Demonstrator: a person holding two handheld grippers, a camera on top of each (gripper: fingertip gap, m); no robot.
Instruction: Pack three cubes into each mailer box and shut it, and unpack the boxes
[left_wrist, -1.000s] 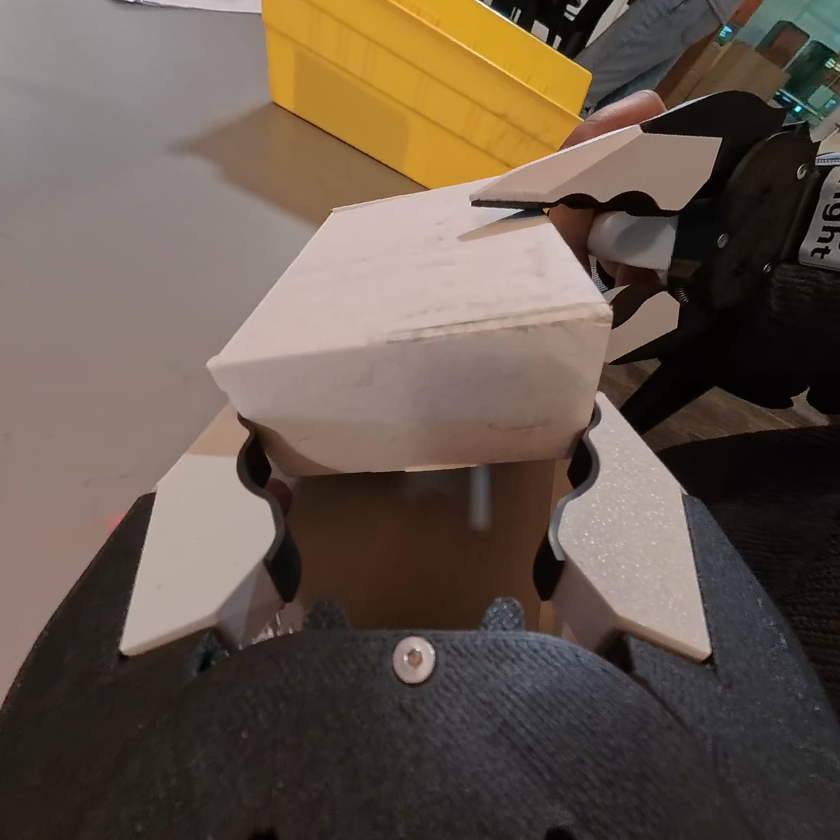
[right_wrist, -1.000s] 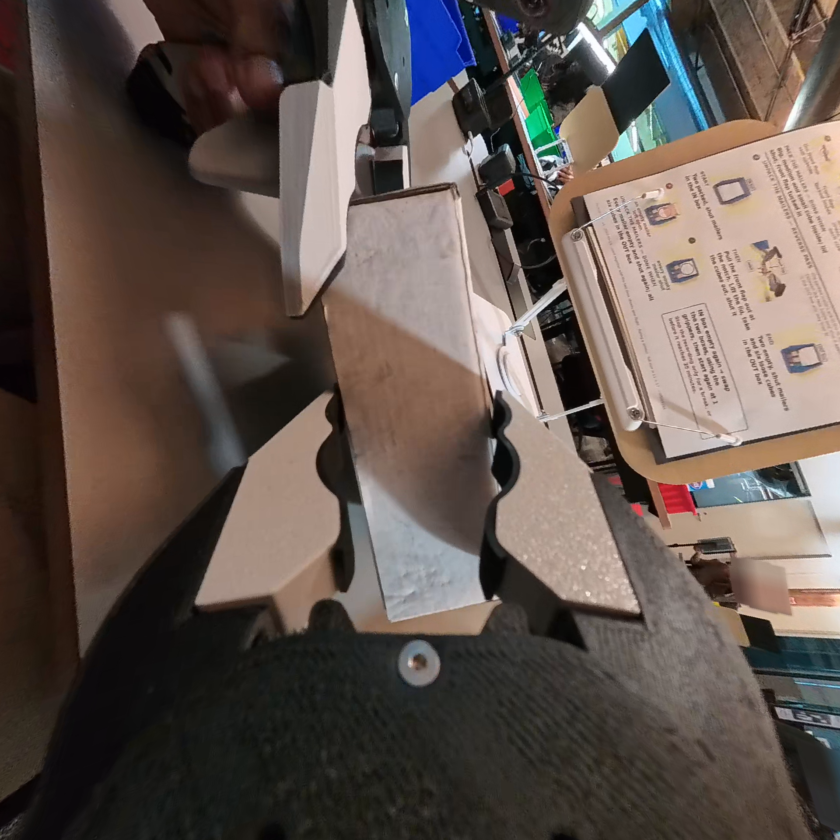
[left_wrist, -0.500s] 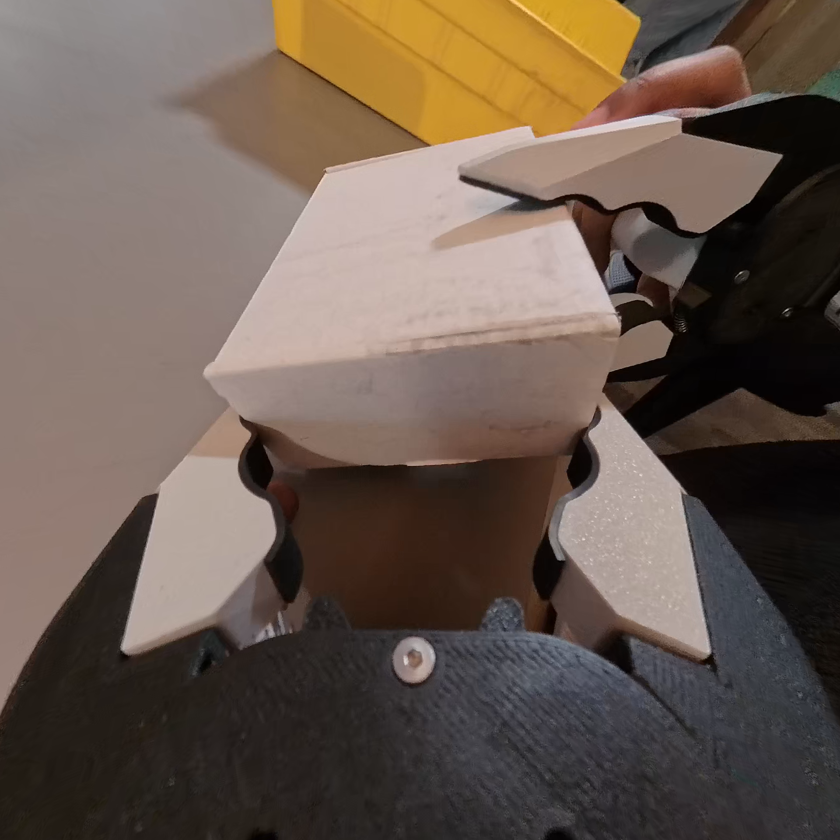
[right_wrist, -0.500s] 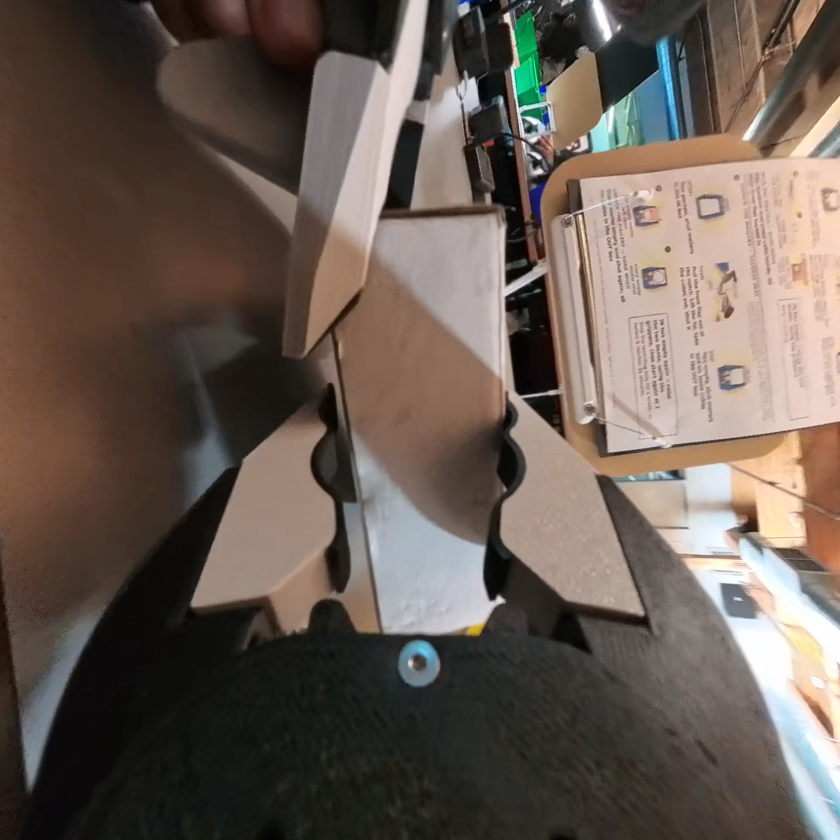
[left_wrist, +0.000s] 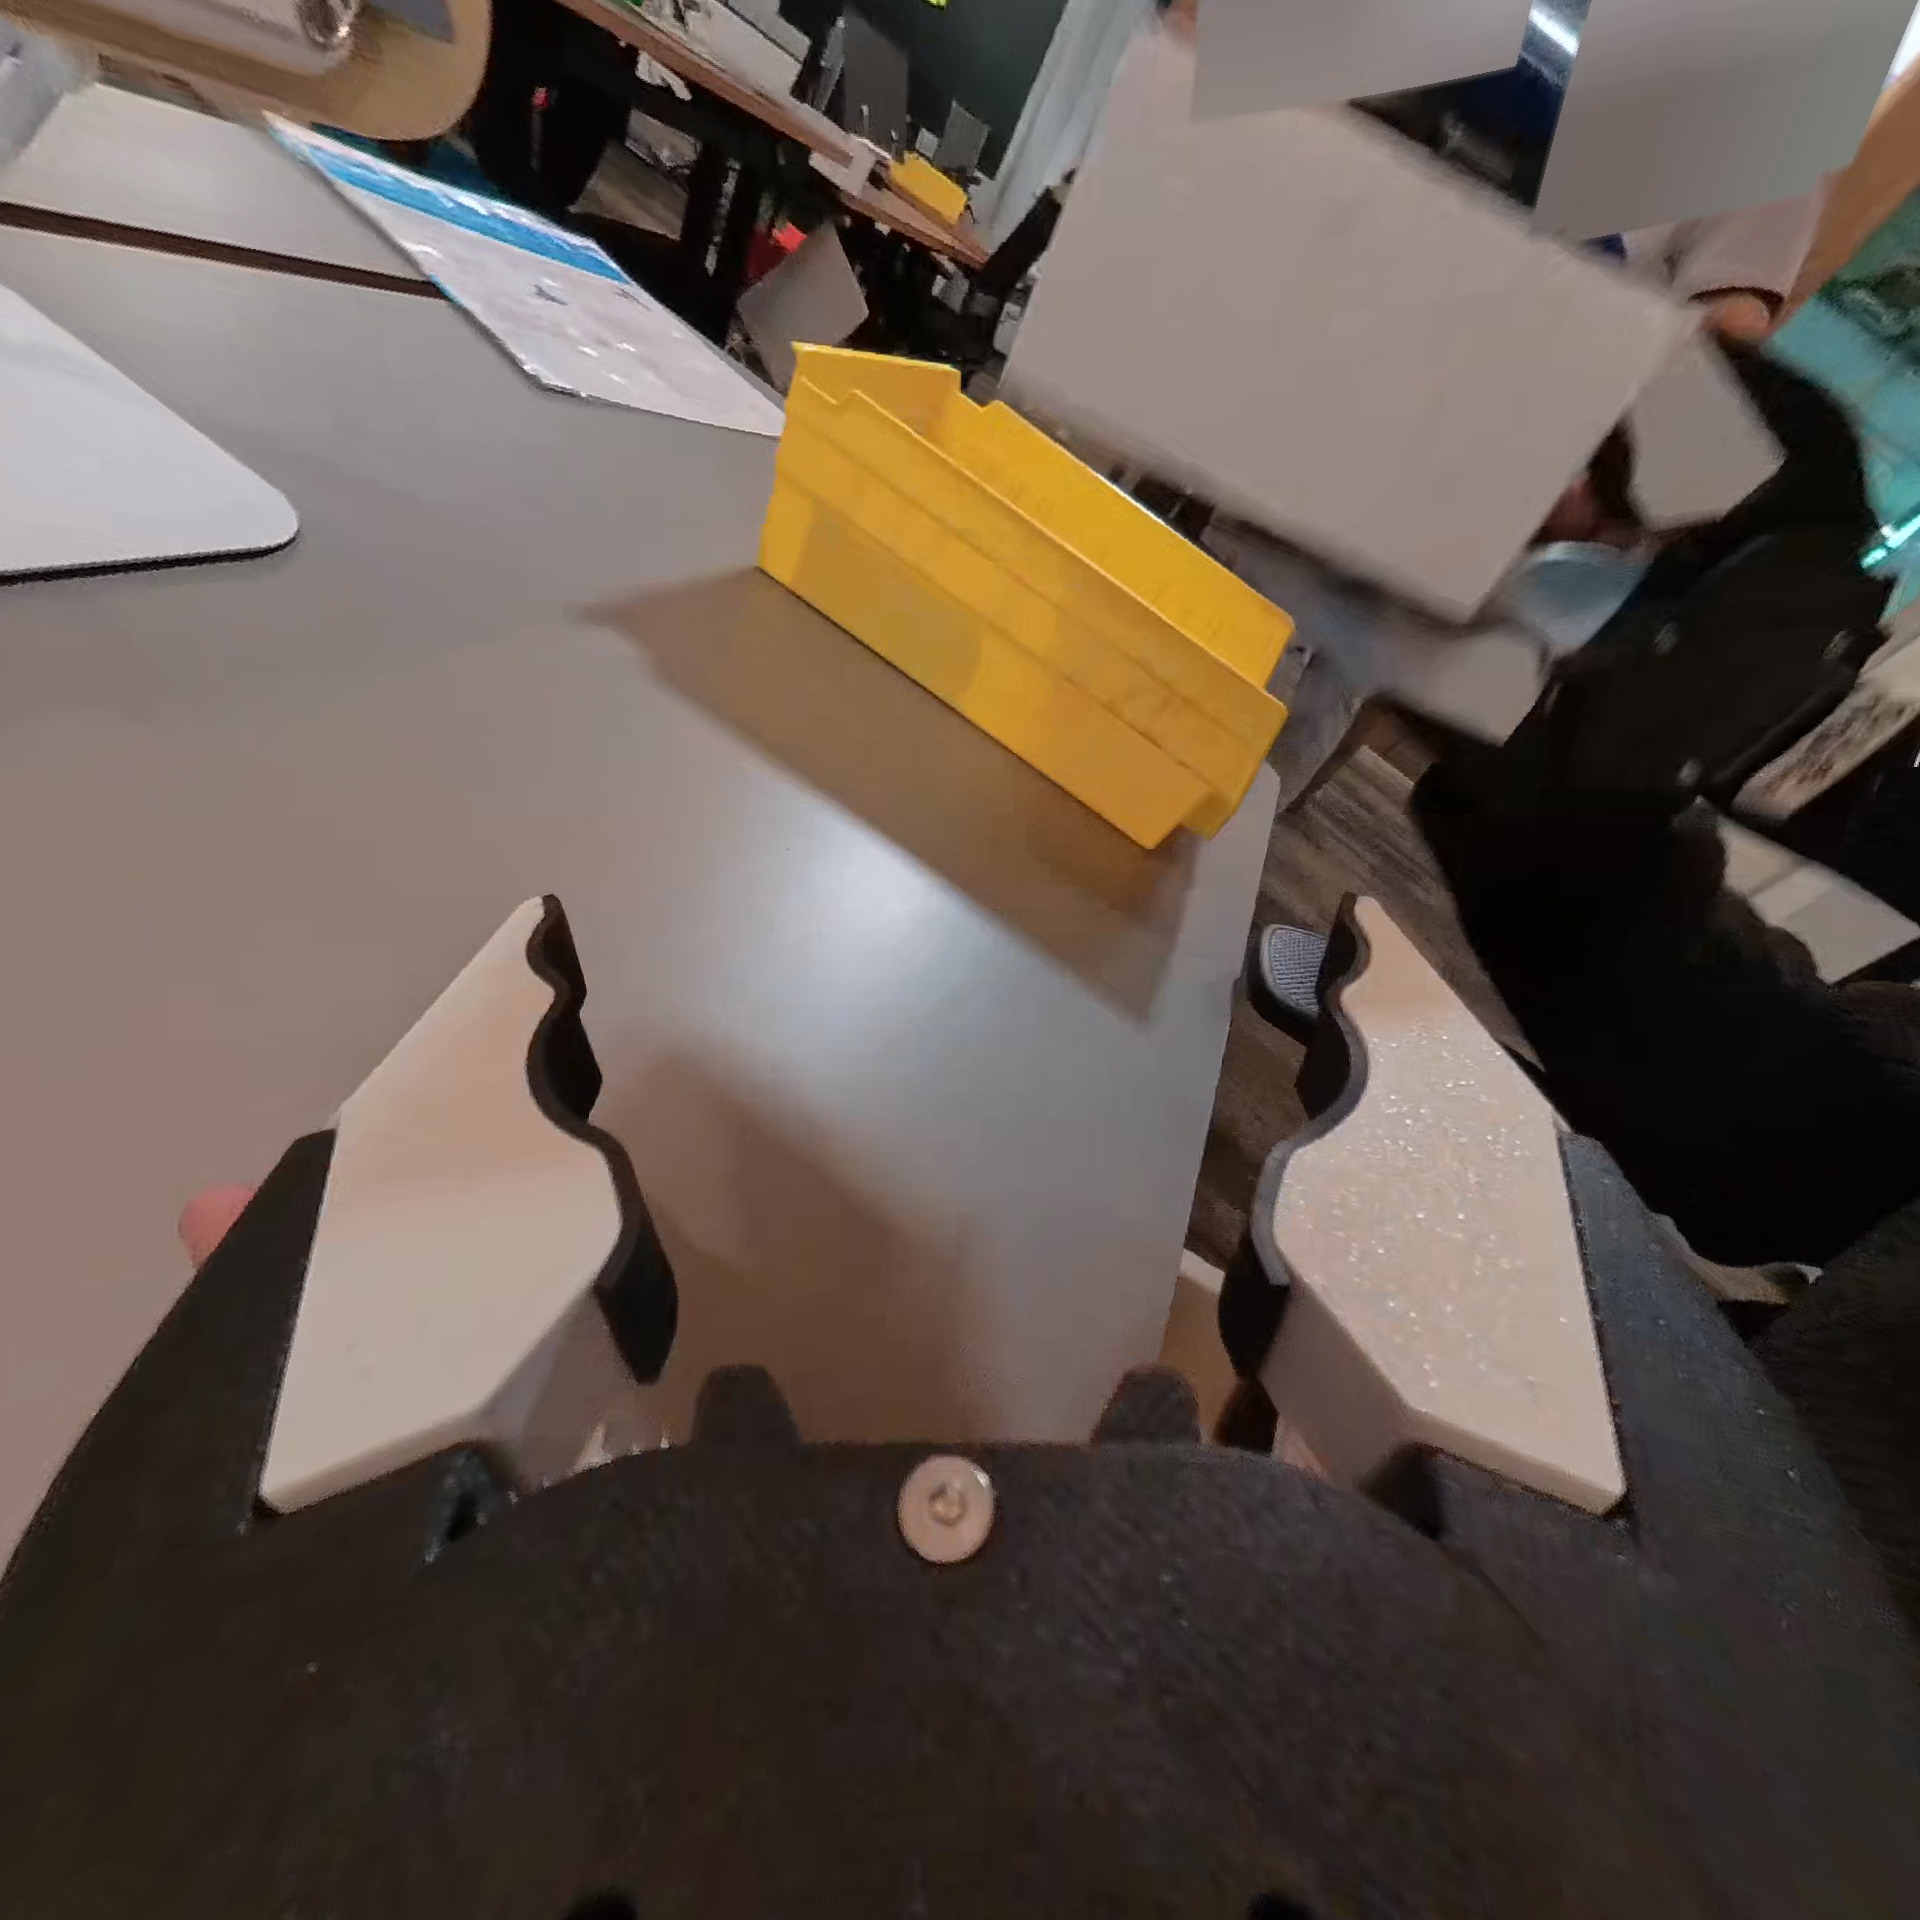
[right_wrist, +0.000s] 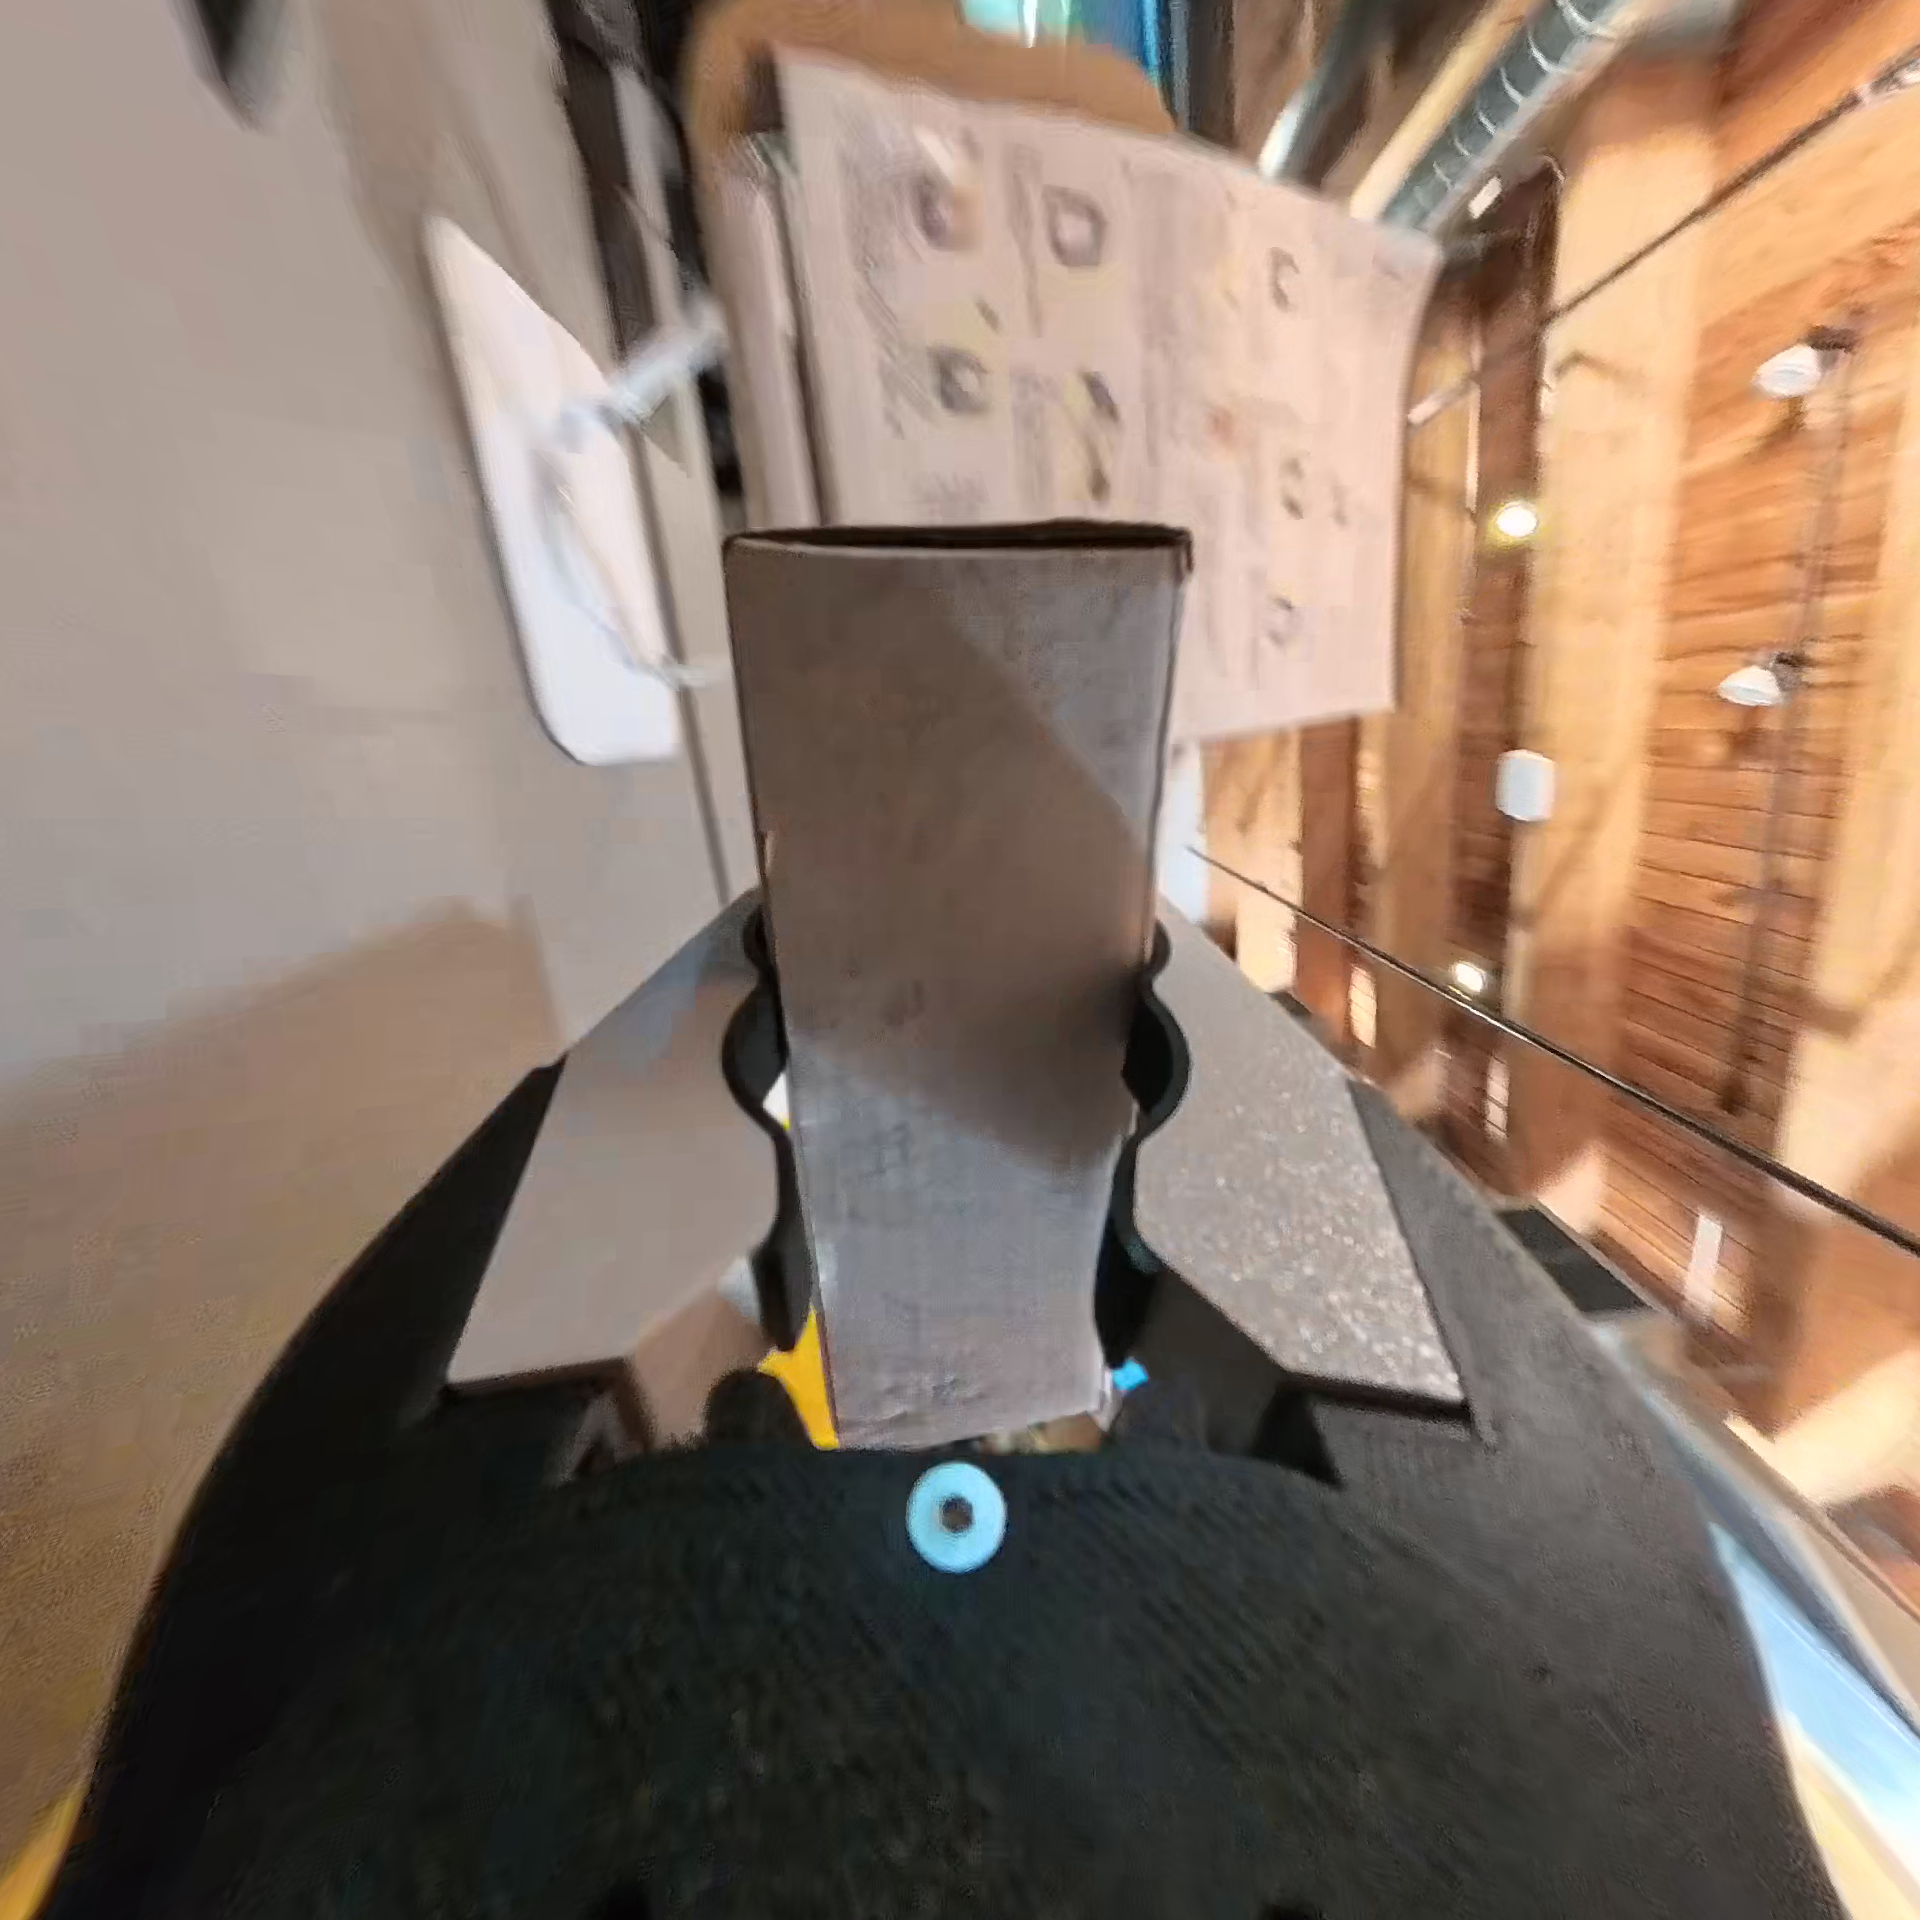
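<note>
Right wrist view: fingers (right_wrist: 956, 1060) clamp the mailer box (right_wrist: 951, 935), lengthwise pointing away; left gripper (left_wrist: 951, 1122) gapes empty

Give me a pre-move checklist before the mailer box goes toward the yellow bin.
1. Right hand-held gripper shut on the mailer box: ok.
2. Box lid shut: ok, its far end looks closed.
3. Left hand-held gripper open, holding nothing: ok.
4. Yellow bin upright on the table: ok.
5. Room inside the bin: cannot tell, its inside is hidden.
6. Cubes inside the box: cannot tell.
</note>
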